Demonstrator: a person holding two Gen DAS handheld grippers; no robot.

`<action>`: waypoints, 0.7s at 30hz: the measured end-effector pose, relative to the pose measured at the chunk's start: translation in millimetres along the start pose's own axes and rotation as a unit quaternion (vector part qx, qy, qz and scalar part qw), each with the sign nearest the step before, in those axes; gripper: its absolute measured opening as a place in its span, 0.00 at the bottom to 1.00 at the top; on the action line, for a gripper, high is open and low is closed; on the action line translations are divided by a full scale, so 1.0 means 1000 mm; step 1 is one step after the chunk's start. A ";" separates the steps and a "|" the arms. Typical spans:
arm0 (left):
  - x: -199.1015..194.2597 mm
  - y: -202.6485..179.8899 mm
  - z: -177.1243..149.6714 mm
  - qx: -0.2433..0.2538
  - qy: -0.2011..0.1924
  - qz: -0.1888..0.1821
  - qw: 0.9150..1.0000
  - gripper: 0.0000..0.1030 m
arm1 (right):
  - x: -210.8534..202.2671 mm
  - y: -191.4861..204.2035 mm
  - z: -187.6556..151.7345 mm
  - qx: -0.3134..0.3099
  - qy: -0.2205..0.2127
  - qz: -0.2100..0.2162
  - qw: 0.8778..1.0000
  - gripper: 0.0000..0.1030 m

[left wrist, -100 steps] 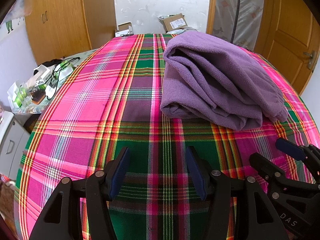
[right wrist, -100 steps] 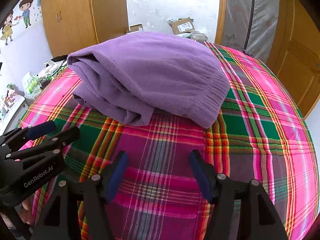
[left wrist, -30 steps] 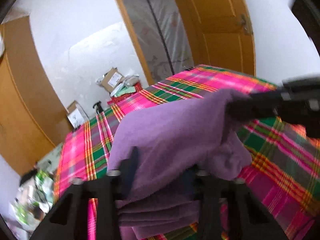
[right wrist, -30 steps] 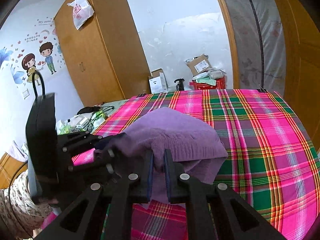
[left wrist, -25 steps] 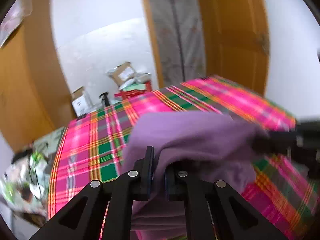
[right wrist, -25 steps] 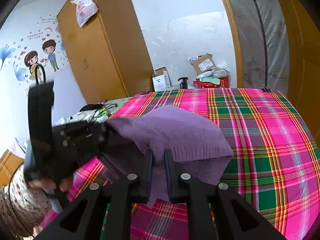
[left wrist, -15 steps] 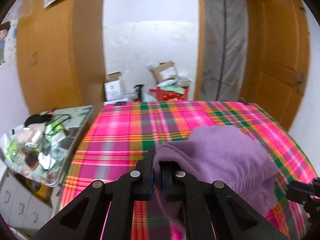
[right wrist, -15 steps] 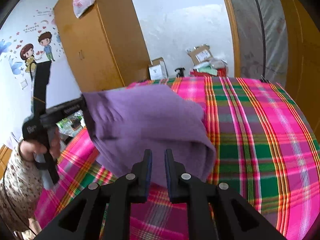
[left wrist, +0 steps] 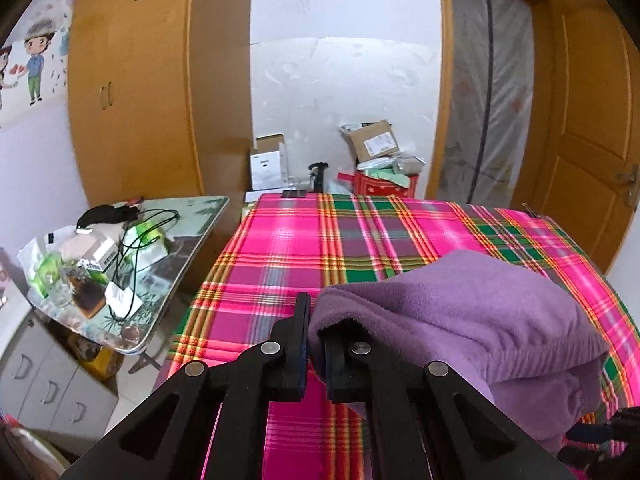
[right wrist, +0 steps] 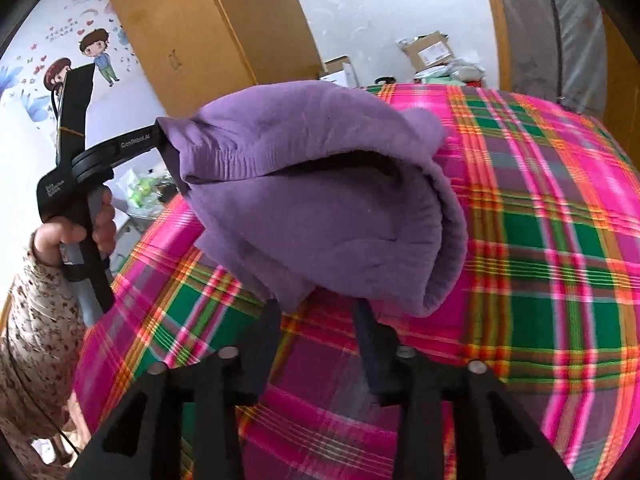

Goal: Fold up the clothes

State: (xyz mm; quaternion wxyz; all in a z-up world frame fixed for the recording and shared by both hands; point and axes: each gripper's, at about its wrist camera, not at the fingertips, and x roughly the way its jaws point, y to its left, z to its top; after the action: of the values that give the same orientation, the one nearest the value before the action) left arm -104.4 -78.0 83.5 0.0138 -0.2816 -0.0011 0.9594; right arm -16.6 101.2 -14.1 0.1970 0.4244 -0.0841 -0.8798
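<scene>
The soft, thick purple fleece garment (right wrist: 320, 200) is sagging limply over the plaid bedcover (right wrist: 560, 240), the left gripper (left wrist: 316, 320) clenching its near-left edge while the right gripper (right wrist: 316, 320) is opening off the hem, best regripped at corners.

I see a small room with white walls (left wrist: 340, 80). A tall wooden wardrobe (left wrist: 136, 92) stands at the left, and cartoon stickers (right wrist: 96, 52) decorate the wall beside it. At the right there is a brown wooden door (left wrist: 592, 128) and a plastic curtain with zipper (left wrist: 488, 100). Cardboard boxes (left wrist: 374, 142) are piled near the far wall. A cluttered side table (left wrist: 188, 216) stands beside the bed with a pink and green plaid cover (left wrist: 300, 248). The light is soft and even.
</scene>
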 end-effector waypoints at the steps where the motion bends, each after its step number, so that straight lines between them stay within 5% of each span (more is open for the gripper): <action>1: 0.000 0.003 0.000 -0.002 -0.001 0.006 1.000 0.06 | 0.004 0.001 0.001 0.001 0.003 0.002 1.000 0.39; 9: 0.002 0.025 -0.002 -0.024 0.000 0.032 0.999 0.06 | 0.027 0.010 0.016 -0.001 0.000 0.022 1.000 0.41; 12: 0.002 0.034 -0.004 -0.035 0.003 0.044 0.998 0.06 | 0.026 0.018 0.024 -0.018 -0.022 0.026 0.999 0.19; 21: 0.006 0.057 -0.023 -0.056 0.030 0.072 0.995 0.06 | 0.029 0.037 0.049 -0.046 -0.028 0.034 0.998 0.18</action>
State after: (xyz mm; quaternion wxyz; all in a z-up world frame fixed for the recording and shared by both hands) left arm -98.1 -135.4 60.4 -0.0713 -0.3101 -0.0346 0.9474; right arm -60.8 54.2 7.2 0.2439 0.3869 -0.0639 -0.8870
